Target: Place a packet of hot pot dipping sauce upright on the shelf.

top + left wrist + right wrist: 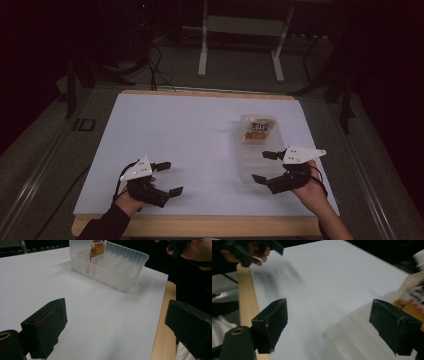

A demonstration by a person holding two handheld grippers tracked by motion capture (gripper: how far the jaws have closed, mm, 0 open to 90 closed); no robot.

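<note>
white tabletop [190,150] holds our divided clear bin [257,150] with 1 packet [258,129]; we keep left gripper [167,177] and right gripper [264,166] spread wide, empty.

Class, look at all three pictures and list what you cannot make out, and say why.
- Print on the packet: too small in the high view, cut off by the top edge in the left gripper view, blurred in the right gripper view.
- Contents of the clear divided bin's near slots: hidden by the right gripper in the high view.
- The room beyond the table: too dark.
</note>
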